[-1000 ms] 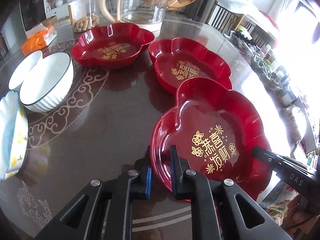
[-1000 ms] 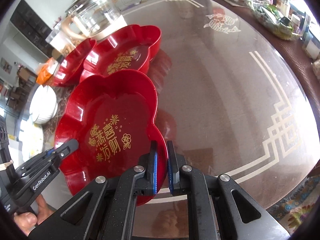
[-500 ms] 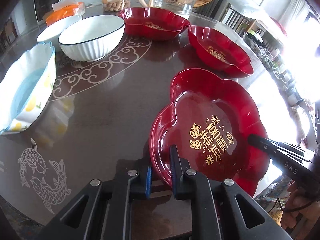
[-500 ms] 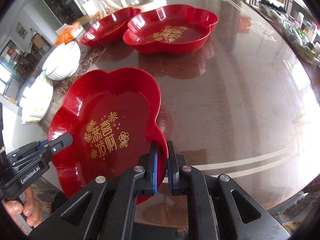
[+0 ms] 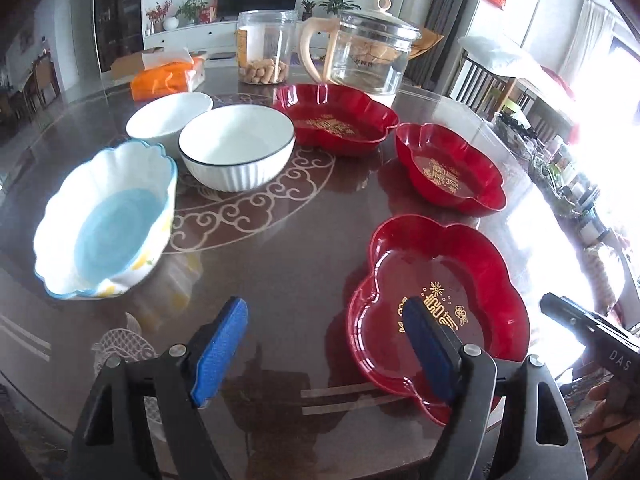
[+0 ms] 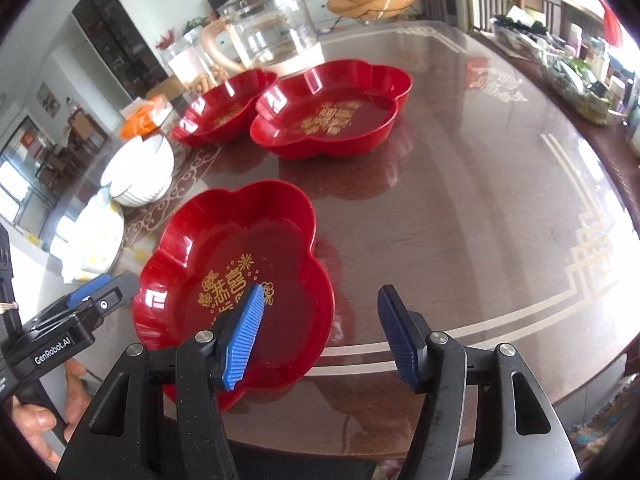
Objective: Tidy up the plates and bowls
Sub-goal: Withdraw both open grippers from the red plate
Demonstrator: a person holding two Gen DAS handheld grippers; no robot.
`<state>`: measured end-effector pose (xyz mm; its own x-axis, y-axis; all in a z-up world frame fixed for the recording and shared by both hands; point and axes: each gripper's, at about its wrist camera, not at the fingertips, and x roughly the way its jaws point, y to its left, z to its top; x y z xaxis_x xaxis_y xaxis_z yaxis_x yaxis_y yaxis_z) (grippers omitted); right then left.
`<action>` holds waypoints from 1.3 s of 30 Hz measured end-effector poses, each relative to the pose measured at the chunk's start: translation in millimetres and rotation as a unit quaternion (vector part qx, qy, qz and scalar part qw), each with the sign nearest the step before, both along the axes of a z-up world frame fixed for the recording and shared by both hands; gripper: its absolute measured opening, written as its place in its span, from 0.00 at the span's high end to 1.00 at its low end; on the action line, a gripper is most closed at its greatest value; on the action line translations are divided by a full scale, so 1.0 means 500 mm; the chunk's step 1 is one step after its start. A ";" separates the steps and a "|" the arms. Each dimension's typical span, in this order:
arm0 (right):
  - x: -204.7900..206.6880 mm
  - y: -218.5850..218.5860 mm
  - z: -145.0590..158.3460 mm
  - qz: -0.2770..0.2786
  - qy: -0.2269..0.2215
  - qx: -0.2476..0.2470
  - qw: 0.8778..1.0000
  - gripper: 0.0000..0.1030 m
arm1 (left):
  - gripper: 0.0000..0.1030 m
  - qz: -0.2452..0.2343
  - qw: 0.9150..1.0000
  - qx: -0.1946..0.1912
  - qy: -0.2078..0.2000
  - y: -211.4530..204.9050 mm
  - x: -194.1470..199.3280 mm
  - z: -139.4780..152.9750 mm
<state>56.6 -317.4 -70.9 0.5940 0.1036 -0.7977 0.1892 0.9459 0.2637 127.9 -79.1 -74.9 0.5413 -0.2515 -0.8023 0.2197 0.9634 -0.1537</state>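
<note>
A red flower-shaped plate (image 5: 440,276) (image 6: 240,248) with gold lettering lies on the glass-topped table near its front edge. My left gripper (image 5: 324,344) is opening; the plate's left rim runs between its blue pads, untouched. My right gripper (image 6: 322,334) is opening too, straddling the plate's right rim without pressing on it. Two more red plates (image 5: 336,124) (image 5: 448,168) sit farther back. A black-rimmed white bowl (image 5: 236,148), a small white bowl (image 5: 168,120) and a scalloped blue-and-white bowl (image 5: 108,220) stand on the left.
A glass kettle (image 5: 368,56), a clear jar (image 5: 266,48) of snacks and an orange tissue pack (image 5: 168,76) stand at the table's far side. Cluttered shelves (image 6: 580,76) line the right. A person's hand (image 6: 36,420) holds the left gripper's handle.
Both grippers were shut on the near red plate's rim; now both stand wide and the plate lies free on the table near the front edge. Both views have drawn back.
</note>
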 end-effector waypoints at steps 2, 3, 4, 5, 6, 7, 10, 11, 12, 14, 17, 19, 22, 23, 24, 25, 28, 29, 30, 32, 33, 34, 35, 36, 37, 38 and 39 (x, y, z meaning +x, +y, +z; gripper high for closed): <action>-0.028 -0.006 0.026 -0.023 -0.019 -0.029 0.999 0.32 | 0.22 -0.002 0.999 0.026 -0.020 0.013 -0.012 0.018; -0.040 -0.008 0.036 -0.035 -0.025 -0.045 0.998 0.29 | 0.22 -0.007 0.999 0.039 -0.028 0.018 -0.018 0.025; -0.053 -0.009 0.042 -0.046 -0.026 -0.063 0.997 0.28 | 0.22 -0.013 0.998 0.047 -0.033 0.024 -0.027 0.029; -0.065 -0.010 0.045 -0.057 -0.024 -0.081 0.995 0.28 | 0.22 -0.020 0.998 0.052 -0.034 0.031 -0.036 0.030; -0.076 -0.013 0.045 -0.068 -0.020 -0.095 0.993 0.28 | 0.22 -0.027 0.998 0.052 -0.030 0.039 -0.044 0.029; -0.086 -0.014 0.043 -0.079 -0.016 -0.109 0.991 0.28 | 0.22 -0.032 0.998 0.047 -0.024 0.048 -0.054 0.027; -0.110 -0.024 0.031 -0.102 -0.003 -0.117 0.988 0.28 | 0.22 -0.026 0.999 0.040 -0.009 0.081 -0.084 0.018; -0.119 -0.029 0.028 -0.109 0.002 -0.117 0.987 0.28 | 0.22 -0.019 0.999 0.036 -0.009 0.094 -0.094 0.016; -0.127 -0.029 0.025 -0.115 0.006 -0.117 0.986 0.28 | 0.22 -0.010 0.999 0.032 -0.012 0.108 -0.105 0.016; -0.147 -0.026 0.028 -0.120 0.005 -0.118 0.986 0.28 | 0.22 0.008 1.000 0.021 -0.021 0.140 -0.122 0.017; -0.172 -0.012 0.042 -0.122 -0.003 -0.133 0.984 0.28 | 0.22 0.027 0.999 0.001 -0.024 0.184 -0.146 0.016; -0.187 0.003 0.058 -0.120 -0.018 -0.146 0.982 0.28 | 0.22 0.034 0.999 -0.014 -0.017 0.210 -0.164 0.010; -0.214 0.031 0.092 -0.120 -0.062 -0.171 0.976 0.28 | 0.22 0.036 0.999 -0.022 -0.008 0.230 -0.197 -0.006; -0.223 0.042 0.104 -0.120 -0.079 -0.180 0.973 0.28 | 0.22 0.035 0.999 -0.019 -0.005 0.232 -0.206 -0.013; -0.232 0.054 0.112 -0.119 -0.097 -0.187 0.970 0.28 | 0.22 0.033 0.999 -0.015 -0.001 0.233 -0.216 -0.020; -0.239 0.064 0.117 -0.115 -0.110 -0.189 0.969 0.28 | 0.22 0.030 0.999 -0.015 0.005 0.233 -0.224 -0.027; -0.242 0.093 0.105 -0.082 -0.116 -0.172 0.975 0.28 | 0.22 0.026 0.999 -0.014 0.019 0.228 -0.242 -0.041; -0.244 0.101 0.098 -0.074 -0.113 -0.172 0.976 0.28 | 0.22 0.028 0.999 -0.008 0.019 0.226 -0.245 -0.042; -0.248 0.110 0.092 -0.068 -0.114 -0.174 0.976 0.28 | 0.22 0.030 0.999 -0.002 0.020 0.224 -0.246 -0.040; -0.263 0.117 0.089 -0.063 -0.128 -0.173 0.975 0.28 | 0.22 0.030 0.999 0.006 0.015 0.219 -0.248 -0.028; -0.273 0.115 0.091 -0.064 -0.140 -0.170 0.973 0.28 | 0.22 0.029 1.000 0.009 0.007 0.216 -0.251 -0.020; -0.283 0.112 0.096 -0.066 -0.158 -0.170 0.970 0.28 | 0.22 0.031 0.999 0.016 -0.005 0.214 -0.256 -0.011; -0.292 0.109 0.100 -0.067 -0.174 -0.176 0.967 0.28 | 0.22 0.034 0.999 0.022 -0.016 0.213 -0.260 -0.003; -0.298 0.108 0.103 -0.066 -0.185 -0.184 0.963 0.28 | 0.22 0.034 0.999 0.025 -0.025 0.211 -0.263 0.003; -0.299 0.108 0.105 -0.064 -0.188 -0.191 0.961 0.28 | 0.22 0.033 0.999 0.024 -0.028 0.210 -0.264 0.005; -0.299 0.108 0.107 -0.063 -0.188 -0.194 0.961 0.28 | 0.22 0.032 0.999 0.021 -0.025 0.210 -0.266 0.005; -0.299 0.108 0.108 -0.062 -0.188 -0.191 0.961 0.28 | 0.22 0.031 0.999 0.017 -0.022 0.211 -0.267 0.004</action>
